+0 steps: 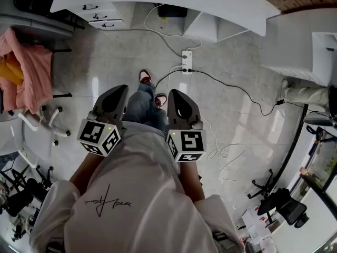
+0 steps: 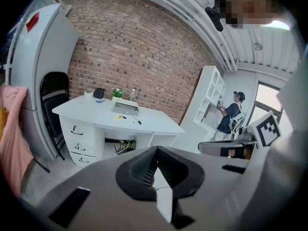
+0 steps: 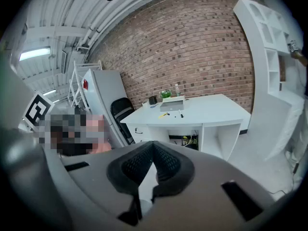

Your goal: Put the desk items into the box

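Box (image 2: 126, 108) shows only in gripper views.

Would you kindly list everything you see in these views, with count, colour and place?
desk: one, white, against the brick wall
box: one, pale, on the desk
small items: a few, yellow and black, in front of the box
plant: one, green, at the desk's back
chair: one, black, beside the desk
shelf unit: one, white, by the wall
power strip: one, white, on the floor
cloth: one, pink, head view's left
other person: one, dark top, at the shelf unit
left gripper: grey, jaws shut, empty
right gripper: grey, jaws shut, empty
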### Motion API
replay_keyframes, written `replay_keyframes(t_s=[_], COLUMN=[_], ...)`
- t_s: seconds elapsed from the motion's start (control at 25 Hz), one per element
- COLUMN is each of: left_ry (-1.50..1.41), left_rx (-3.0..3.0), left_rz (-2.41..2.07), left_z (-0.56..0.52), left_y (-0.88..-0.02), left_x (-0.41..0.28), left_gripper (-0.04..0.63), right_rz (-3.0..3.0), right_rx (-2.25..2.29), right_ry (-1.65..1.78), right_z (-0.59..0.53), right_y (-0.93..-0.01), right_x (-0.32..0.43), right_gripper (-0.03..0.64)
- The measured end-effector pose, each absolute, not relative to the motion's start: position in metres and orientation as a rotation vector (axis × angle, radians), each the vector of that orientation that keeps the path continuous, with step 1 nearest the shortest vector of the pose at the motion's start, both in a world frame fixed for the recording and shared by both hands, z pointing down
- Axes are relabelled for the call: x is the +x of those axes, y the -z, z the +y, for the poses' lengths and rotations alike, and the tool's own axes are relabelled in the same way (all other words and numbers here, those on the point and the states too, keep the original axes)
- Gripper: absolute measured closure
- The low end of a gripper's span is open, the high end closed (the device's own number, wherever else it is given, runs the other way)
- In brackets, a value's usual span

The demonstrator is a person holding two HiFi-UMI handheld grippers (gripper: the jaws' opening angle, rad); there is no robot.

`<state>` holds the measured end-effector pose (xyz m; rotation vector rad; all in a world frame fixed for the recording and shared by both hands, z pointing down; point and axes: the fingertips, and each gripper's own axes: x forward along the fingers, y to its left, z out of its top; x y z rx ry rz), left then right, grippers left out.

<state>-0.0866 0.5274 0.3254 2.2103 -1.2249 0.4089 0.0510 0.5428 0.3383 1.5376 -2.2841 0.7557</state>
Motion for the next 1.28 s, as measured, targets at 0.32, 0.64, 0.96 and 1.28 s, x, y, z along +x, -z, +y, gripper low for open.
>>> replay_keyframes(t_s=[0.32,0.64,0.96,1.28], left_ry=[-0.397,-0.301,-0.229,-0.238], left_rx=[2.237,2.204,2.202,2.218], left_rz=[-1.296,-1.389,-1.388,-1.348], left_z=[0.495,0.438,0.376,0.326], left_y=[-0.323,-0.313,-0.307,-0.311], left_x=[-0.080,-0.098,-0.099,-0.114], left_gripper=[0.591,0.591,0.591,0.592], right_rz=[-2.324,-2.430,-2.417,-2.330], right_rx=[1.506,1.404,1.362,1.436], right_ry=[-0.734,-0.709,-0.675,-0.659], right_z=[0.509,0.452,0.398,0.347], right_y=[-0.343,-0.325,-0.317,-0.319], right_x=[0.056,0.034,0.024,0.011], right_gripper=[0.594,0.592,0.592,0.591])
